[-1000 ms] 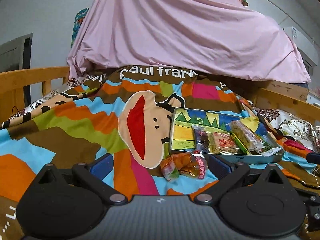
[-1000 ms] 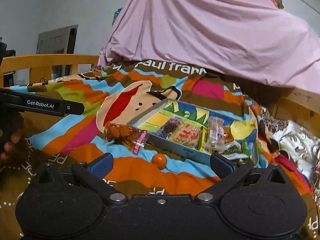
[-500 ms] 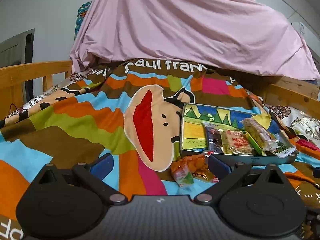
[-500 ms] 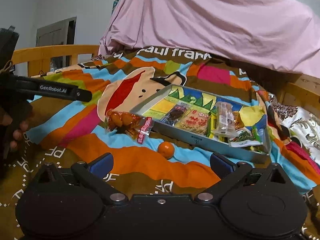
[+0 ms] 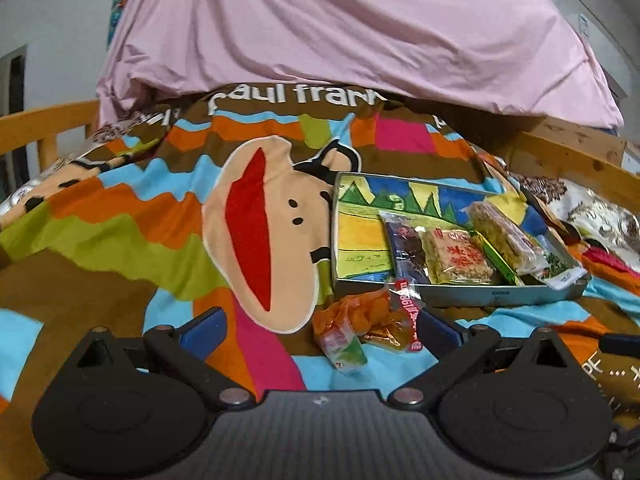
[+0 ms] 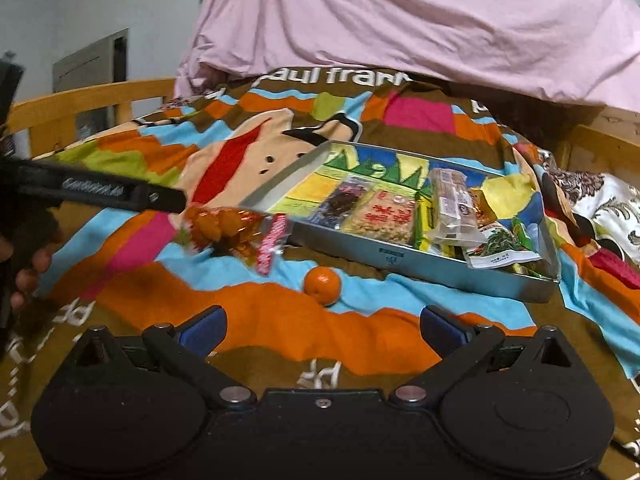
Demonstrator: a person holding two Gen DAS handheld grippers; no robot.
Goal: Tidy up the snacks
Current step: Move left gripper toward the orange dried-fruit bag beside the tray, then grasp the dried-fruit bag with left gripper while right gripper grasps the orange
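A metal tray (image 5: 460, 300) (image 6: 420, 264) holding several snack packets lies on the colourful bedspread. An orange snack bag (image 5: 360, 324) (image 6: 224, 232) lies on the bedspread just in front of the tray's near left corner. A small orange fruit (image 6: 322, 280) lies in front of the tray. My left gripper (image 5: 318, 330) is open, its fingers either side of the bag and close to it; in the right wrist view it reaches in from the left (image 6: 120, 196). My right gripper (image 6: 322, 326) is open and empty, just short of the fruit.
A heap under a pink sheet (image 5: 340, 32) rises behind the bedspread. Wooden bed rails run along the left (image 6: 80, 108) and right (image 5: 580, 156). A patterned pillow (image 6: 612, 200) lies at the right of the tray.
Both grippers have moved forward and lower toward the snacks. The left one has closed in on the orange bag; the right one has neared the fruit. Both stay open.
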